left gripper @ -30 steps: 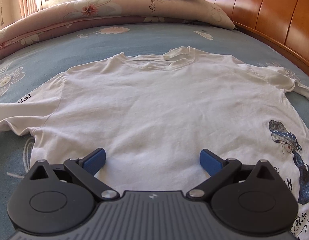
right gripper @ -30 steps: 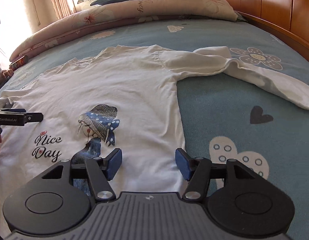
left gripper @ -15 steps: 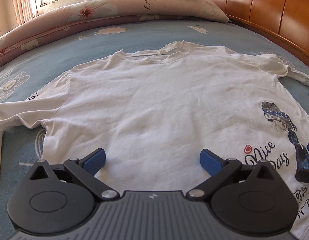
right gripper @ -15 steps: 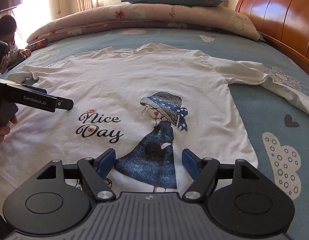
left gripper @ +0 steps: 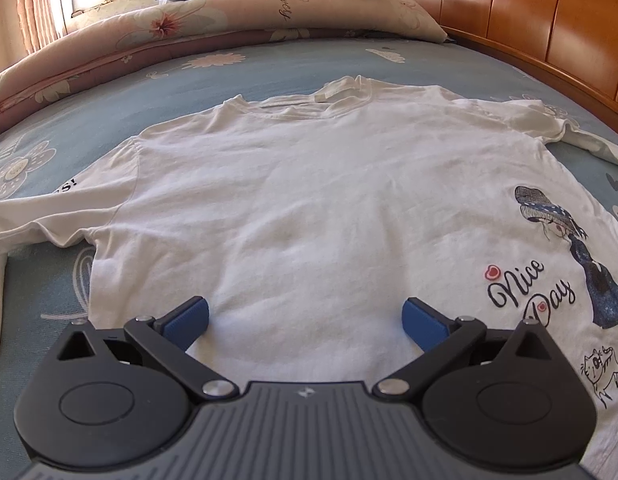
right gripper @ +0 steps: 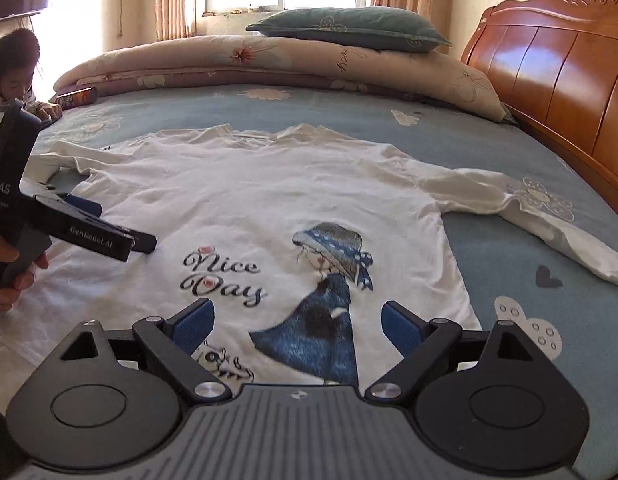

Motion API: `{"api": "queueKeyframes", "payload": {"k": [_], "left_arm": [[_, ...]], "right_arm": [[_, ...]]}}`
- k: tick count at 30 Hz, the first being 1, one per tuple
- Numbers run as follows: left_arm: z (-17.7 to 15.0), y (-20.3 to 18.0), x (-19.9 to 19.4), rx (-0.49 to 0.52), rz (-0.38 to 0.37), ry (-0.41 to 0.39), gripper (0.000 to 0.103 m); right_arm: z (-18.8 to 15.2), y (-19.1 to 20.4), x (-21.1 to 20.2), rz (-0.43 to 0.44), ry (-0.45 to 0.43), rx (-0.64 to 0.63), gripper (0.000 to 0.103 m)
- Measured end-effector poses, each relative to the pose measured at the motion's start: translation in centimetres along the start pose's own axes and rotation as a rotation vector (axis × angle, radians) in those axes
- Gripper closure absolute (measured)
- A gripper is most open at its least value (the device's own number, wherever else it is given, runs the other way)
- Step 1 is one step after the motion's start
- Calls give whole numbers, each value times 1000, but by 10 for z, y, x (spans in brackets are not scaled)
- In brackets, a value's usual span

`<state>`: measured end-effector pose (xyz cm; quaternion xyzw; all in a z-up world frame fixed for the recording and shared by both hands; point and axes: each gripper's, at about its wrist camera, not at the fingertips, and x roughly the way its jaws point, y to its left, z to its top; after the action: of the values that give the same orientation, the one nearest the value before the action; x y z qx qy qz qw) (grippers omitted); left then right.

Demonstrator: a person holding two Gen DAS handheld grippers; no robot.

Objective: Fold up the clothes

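Observation:
A white long-sleeved shirt (left gripper: 317,200) lies flat and face up on the bed, collar away from me, sleeves spread to both sides. It shows in the right wrist view (right gripper: 269,200) with a "Nice Day" print and a blue girl figure. My left gripper (left gripper: 305,320) is open and empty, just above the shirt's lower left part. It also shows in the right wrist view (right gripper: 109,236), over the shirt's left side. My right gripper (right gripper: 297,326) is open and empty above the printed lower hem.
The blue patterned bedsheet (right gripper: 529,320) lies around the shirt. A rolled floral quilt (right gripper: 269,64) and a green pillow (right gripper: 349,28) lie at the far side. A wooden headboard (right gripper: 549,72) runs along the right. A child (right gripper: 13,72) and a can (right gripper: 75,98) are at far left.
Both grippers have pulled back and swung left, still open. The right view now shows the whole shirt and the print; the left view shows more of the print.

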<state>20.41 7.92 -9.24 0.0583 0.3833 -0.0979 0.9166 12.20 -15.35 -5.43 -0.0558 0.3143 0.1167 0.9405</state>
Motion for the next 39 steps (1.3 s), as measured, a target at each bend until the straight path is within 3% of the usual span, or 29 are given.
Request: {"api": "queueKeyframes", "payload": {"k": [3, 7, 13, 16, 21, 24, 29, 36, 39], "left_arm": [[-4, 2, -2, 14, -16, -12, 1], [-7, 4, -4, 30, -37, -23, 1], [-6, 3, -3, 21, -34, -18, 1], [-6, 5, -2, 3, -36, -18, 1], [-9, 4, -4, -7, -26, -26, 1], [-13, 2, -12, 0, -19, 7, 1], [-48, -7, -55, -64, 51, 56, 1], [-114, -22, -112, -157, 94, -25, 1], [-108, -24, -116, -121, 114, 2, 1]], "right_arm": [[25, 8, 50, -13, 36, -31, 9], [21, 3, 87, -16, 97, 22, 9], [-21, -3, 39, 4, 110, 81, 0], [-48, -1, 12, 17, 63, 55, 0], [-59, -4, 4, 42, 13, 46, 0], [-65, -5, 2, 45, -30, 43, 0], [-65, -3, 1, 36, -34, 35, 0], [-63, -5, -3, 49, -3, 31, 0], [-66, -8, -7, 64, 2, 32, 0]]}}
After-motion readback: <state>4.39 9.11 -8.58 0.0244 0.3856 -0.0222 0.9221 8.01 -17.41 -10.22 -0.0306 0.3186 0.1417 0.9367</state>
